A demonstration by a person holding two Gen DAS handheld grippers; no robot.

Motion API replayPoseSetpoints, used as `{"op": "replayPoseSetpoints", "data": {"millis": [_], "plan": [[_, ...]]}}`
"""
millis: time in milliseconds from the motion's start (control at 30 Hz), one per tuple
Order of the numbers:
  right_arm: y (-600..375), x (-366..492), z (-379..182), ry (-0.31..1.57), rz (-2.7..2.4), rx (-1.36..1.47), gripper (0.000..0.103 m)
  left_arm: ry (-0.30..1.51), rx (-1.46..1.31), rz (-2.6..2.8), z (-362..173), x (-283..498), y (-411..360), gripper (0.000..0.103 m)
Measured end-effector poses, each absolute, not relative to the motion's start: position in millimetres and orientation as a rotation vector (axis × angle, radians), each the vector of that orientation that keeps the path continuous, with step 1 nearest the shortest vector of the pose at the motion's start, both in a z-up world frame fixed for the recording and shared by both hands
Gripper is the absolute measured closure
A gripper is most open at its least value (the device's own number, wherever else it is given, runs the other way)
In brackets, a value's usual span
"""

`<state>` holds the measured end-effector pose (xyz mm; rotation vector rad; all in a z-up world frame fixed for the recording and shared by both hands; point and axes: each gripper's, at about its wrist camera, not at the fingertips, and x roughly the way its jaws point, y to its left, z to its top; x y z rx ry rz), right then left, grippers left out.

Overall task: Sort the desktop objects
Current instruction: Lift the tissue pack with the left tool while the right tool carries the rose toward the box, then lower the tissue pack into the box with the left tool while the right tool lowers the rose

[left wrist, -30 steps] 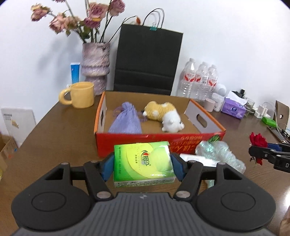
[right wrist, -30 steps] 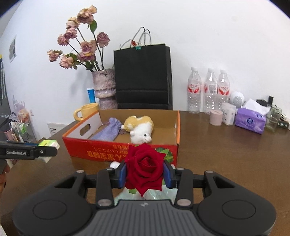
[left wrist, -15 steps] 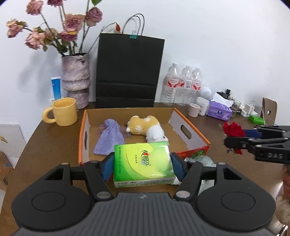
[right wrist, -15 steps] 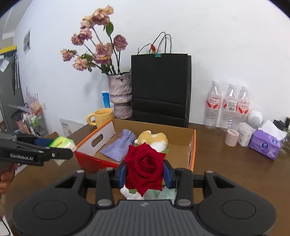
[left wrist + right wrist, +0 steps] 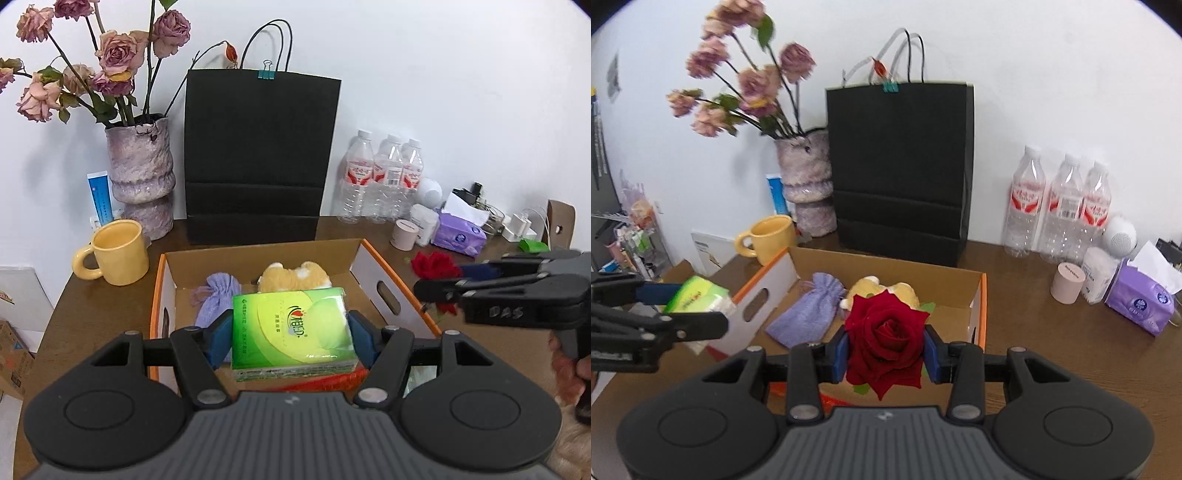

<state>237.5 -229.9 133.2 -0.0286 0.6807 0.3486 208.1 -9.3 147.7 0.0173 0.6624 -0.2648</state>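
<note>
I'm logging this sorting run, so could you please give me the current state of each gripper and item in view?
left gripper: shut on the green tissue pack, held above the box
right gripper: shut on the red rose
cardboard box: open-topped, holds pouch and toy
purple pouch: lying in the box, drawn shut
plush toy: lying in the box
yellow mug: upright on the table
water bottles: upright, look empty
black paper bag: upright, clipped shut
</note>
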Motion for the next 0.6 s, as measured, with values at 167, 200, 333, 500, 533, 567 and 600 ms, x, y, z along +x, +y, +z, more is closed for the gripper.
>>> {"op": "replayPoseSetpoints", "data": {"millis": [167,200,333,500,533,567,600], "plan": [[-228,270,125,0.743,0.344,0.018,0.064,0.701,0.045,-0.189,139,236,-15,0.037],[-226,275,123,0.751,0.334,0.014,0.064,0.709,0.05,-0.174,137,242,-16,0.037],[-217,295,115,0.787,0.293,-0.017,0.064,0.739,0.072,-0.113,130,265,-21,0.037],[-205,315,99,0.837,0.259,-0.082,0.064,0.776,0.099,-0.037,121,293,-26,0.037],[-204,318,96,0.848,0.253,-0.087,0.064,0.783,0.105,-0.021,119,299,-27,0.037],[-203,321,92,0.857,0.242,-0.09,0.064,0.789,0.109,-0.006,117,304,-28,0.037],[-202,324,89,0.865,0.229,-0.092,0.064,0.794,0.111,0.01,114,307,-27,0.037]]}}
